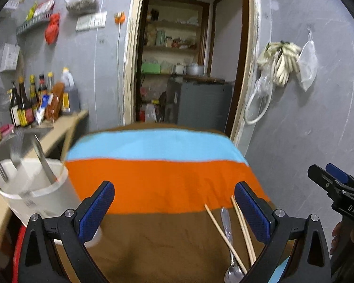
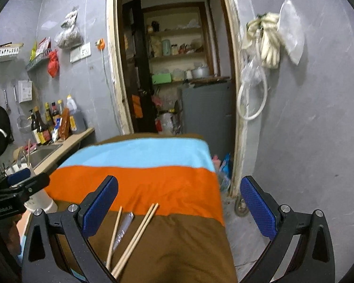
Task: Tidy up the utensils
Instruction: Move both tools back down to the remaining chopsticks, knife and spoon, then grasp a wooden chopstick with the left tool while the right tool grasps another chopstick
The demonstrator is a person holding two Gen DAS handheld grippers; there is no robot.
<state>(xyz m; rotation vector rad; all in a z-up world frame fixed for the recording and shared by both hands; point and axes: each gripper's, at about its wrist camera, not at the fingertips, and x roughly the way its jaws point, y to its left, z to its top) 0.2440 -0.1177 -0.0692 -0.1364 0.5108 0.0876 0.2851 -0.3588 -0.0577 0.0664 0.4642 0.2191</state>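
Both claws wide open, empty: left claw (image 1: 173,208), right claw (image 2: 179,206). Chopsticks (image 2: 139,233) and spoon (image 1: 227,233) loose on striped cloth (image 2: 134,181) over bench. White cup (image 1: 33,186) at left already holds utensils. Step: picking next piece. Next: close on chopsticks, carry to cup.

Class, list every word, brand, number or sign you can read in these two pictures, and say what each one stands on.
"DAS": white letters on the black body of the right gripper, seen from the left wrist view.
"GenRobot.AI": small and only partly legible, on the black body of the left gripper, seen from the right wrist view.
Sauce bottles: labels too blurred to read.
White bucket: printed marks too blurred to read.
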